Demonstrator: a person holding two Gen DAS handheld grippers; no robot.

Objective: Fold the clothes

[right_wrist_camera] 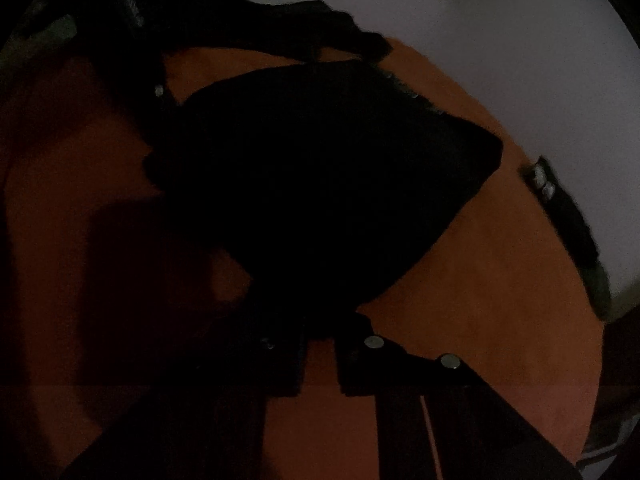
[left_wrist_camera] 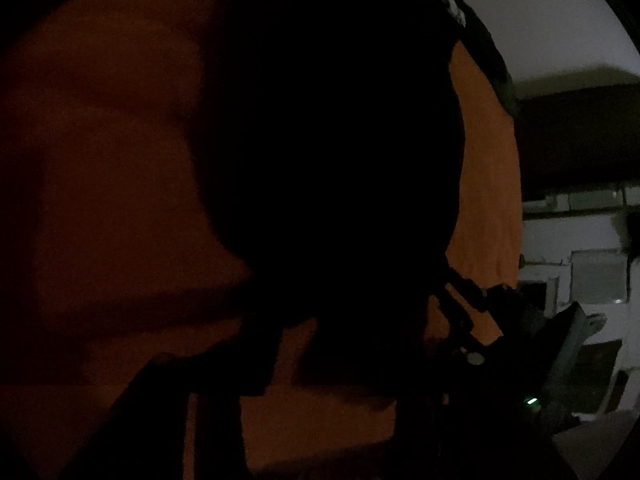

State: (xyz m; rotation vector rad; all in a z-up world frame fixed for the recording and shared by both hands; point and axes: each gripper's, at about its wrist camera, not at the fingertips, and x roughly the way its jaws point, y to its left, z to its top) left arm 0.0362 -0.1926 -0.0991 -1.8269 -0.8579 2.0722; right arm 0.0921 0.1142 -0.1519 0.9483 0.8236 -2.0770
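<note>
A black garment (left_wrist_camera: 332, 140) lies bunched on an orange table (left_wrist_camera: 112, 160); the light is very dim. In the left wrist view my left gripper (left_wrist_camera: 304, 340) sits at the garment's near edge, its fingers lost in the dark cloth. My right gripper (left_wrist_camera: 472, 320) shows at the garment's right edge. In the right wrist view the garment (right_wrist_camera: 320, 184) fills the middle over the orange table (right_wrist_camera: 480, 280). My right gripper (right_wrist_camera: 320, 336) has its fingertips close together on the garment's near edge. My left gripper (right_wrist_camera: 156, 96) reaches the garment's far left edge.
A dark remote-like object (right_wrist_camera: 568, 220) lies along the table's right edge, also in the left wrist view (left_wrist_camera: 476, 36). A pale wall (right_wrist_camera: 500, 60) is beyond the table. White furniture (left_wrist_camera: 580, 280) stands at right.
</note>
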